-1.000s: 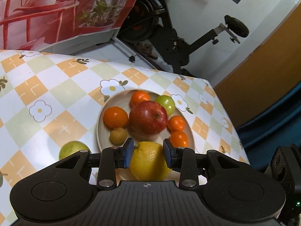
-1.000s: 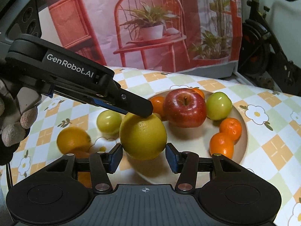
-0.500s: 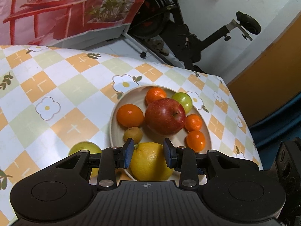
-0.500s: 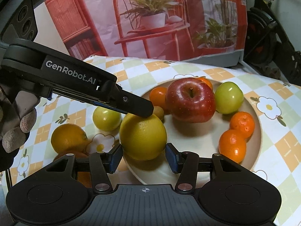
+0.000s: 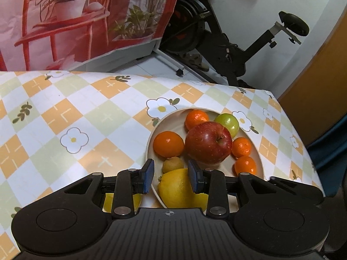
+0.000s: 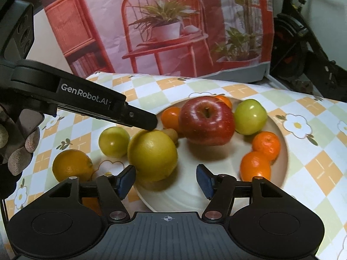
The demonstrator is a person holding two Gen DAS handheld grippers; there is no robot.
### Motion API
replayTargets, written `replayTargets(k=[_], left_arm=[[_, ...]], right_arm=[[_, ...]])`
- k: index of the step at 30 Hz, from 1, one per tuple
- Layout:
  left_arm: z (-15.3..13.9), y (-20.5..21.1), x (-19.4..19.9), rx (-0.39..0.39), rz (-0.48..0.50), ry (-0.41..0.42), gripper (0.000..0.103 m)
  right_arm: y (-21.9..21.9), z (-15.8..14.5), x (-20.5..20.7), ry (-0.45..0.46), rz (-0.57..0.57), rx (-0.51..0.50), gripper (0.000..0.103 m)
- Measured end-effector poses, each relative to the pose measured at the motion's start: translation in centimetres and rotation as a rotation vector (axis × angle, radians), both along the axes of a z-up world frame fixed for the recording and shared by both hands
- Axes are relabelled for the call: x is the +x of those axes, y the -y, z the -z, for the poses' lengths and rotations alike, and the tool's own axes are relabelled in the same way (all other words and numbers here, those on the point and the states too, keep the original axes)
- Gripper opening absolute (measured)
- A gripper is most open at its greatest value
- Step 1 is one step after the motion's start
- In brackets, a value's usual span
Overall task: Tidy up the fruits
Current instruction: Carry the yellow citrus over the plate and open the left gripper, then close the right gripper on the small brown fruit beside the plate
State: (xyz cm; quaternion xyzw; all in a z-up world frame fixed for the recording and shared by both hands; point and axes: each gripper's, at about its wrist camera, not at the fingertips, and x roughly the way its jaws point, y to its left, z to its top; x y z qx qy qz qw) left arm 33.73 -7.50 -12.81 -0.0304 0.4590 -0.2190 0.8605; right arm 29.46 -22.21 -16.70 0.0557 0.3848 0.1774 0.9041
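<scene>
A big yellow lemon [image 6: 153,152] rests on the near left rim of the cream plate [image 6: 184,188]. My right gripper [image 6: 166,182] straddles it from the front, its jaws opening; the left pad is close to the peel and the right pad stands clear. My left gripper [image 5: 171,178] hovers just over the lemon [image 5: 177,191] with a narrow gap between its pads, gripping nothing. In the right wrist view its fingertip [image 6: 149,124] sits at the lemon's top. The plate also holds a red apple [image 6: 206,120], a green fruit [image 6: 250,117], several small oranges and a small brown fruit [image 5: 173,164].
On the checked tablecloth left of the plate lie a yellow-green fruit [image 6: 113,142] and an orange-yellow citrus [image 6: 72,165]. A gloved hand [image 6: 19,151] holds the left gripper. An exercise bike [image 5: 227,43] and a printed backdrop stand beyond the table's far edge.
The right jaws have spread apart and let go of the lemon, which now sits on the plate's rim. The left gripper has tipped slightly, so the lemon shows lower in its view.
</scene>
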Motion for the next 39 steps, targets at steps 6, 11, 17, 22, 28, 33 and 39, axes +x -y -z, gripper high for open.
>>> replayTargets(k=[6,11,17,22,28,33,39], left_arm=[[-0.3,0.4,-0.4,0.043,0.002,0.036,0.036],[-1.1,-0.6,-1.2,0.031,0.010,0.058,0.036],[-2.9,-2.8,-2.6,0.024,-0.028,0.112,0.036],[-3.9,-5.2,-5.2,0.042,-0.058,0.167,0.036],[-4.5,-7.4,-8.4,0.049,-0.122,0.213,0.036],[-4.8,-8.2,-10.4,0.066,-0.159,0.251,0.036],[-4.5,-9.0,-12.6,0.074,-0.200,0.276,0.036]], right_arm=[[1.1,-0.3,-1.6,0.021,0.048,0.021,0.059],[2.1,-0.6,-3.2,0.044,0.091,0.050,0.059],[2.4,-1.3,-5.3,0.075,0.105,0.070,0.059],[2.0,-1.3,-7.0,0.080,0.100,0.083,0.059],[1.2,-0.8,-8.8,0.061,0.067,0.087,0.059],[0.6,-0.6,-10.0,0.041,0.035,0.100,0.059],[-0.6,0.6,-11.1,-0.014,-0.021,0.094,0.058]])
